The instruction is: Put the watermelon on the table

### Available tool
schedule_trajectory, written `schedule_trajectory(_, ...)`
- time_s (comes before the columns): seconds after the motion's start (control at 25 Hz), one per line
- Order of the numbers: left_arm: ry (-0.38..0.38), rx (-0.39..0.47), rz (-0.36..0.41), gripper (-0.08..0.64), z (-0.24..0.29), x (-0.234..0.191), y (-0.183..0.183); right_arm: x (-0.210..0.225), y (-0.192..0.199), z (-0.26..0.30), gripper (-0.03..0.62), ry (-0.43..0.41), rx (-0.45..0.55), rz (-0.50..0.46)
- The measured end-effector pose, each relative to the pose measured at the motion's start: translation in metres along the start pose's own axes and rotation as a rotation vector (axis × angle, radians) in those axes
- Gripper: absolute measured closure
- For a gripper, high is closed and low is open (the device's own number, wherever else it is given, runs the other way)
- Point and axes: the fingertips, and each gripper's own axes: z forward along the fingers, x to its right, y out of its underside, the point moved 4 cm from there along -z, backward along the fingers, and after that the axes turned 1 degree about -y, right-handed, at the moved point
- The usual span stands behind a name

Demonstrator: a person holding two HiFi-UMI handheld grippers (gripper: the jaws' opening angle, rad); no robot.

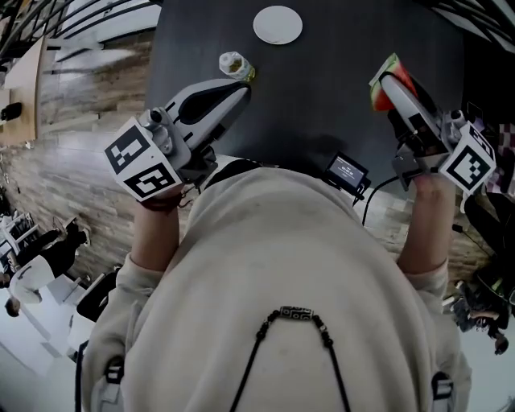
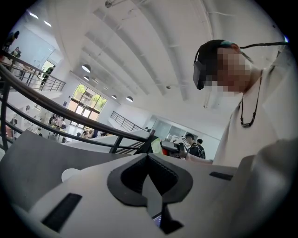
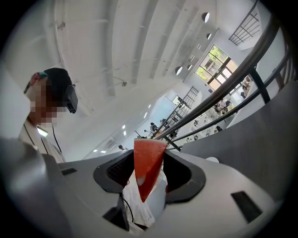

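1 watermelon slice (image 3: 149, 160) | clamped btwn R tongs (image 3: 148, 174) | over table (image 1: 322, 105)

Dark table holding two small things

The table (image 1: 322, 96) is showing as a dark matte top in the head view, running from the person's chest to the far edge. A round white plate (image 1: 278, 24) is sitting close to that far edge. A small pale cup-like item (image 1: 234, 64) with a yellow-green bit is resting nearer and to the plate's left, apart from it. A black device (image 1: 347, 170) with a lit screen is showing at the near edge; whether it is lying on the table cannot be told. Both gripper views are catching the plate as a white disc on grey.
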Motion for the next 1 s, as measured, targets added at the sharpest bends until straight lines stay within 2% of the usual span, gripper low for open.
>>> schedule_trajectory(0.24,-0.005,-0.023,-0.005,0.554,-0.005,-0.01,-0.006,0.004,0.001,0.012,0.387,0.001,0.016,0.02)
schedule_trajectory(0.68,0.206,-0.047,0.041,0.554,0.027,-0.023,-0.019,-0.01,0.007,-0.023,0.387,0.179,0.126,-0.003)
schedule_trajectory(0.84,0.241,-0.039,0.036,0.554,0.027,-0.043,-0.039,-0.013,-0.008,-0.011,0.387,0.211,0.15,-0.021)
schedule_trajectory(1.0,0.259,-0.031,0.04,0.554,0.025,-0.047,-0.043,-0.02,-0.013,-0.008,0.387,0.221,0.166,-0.045)
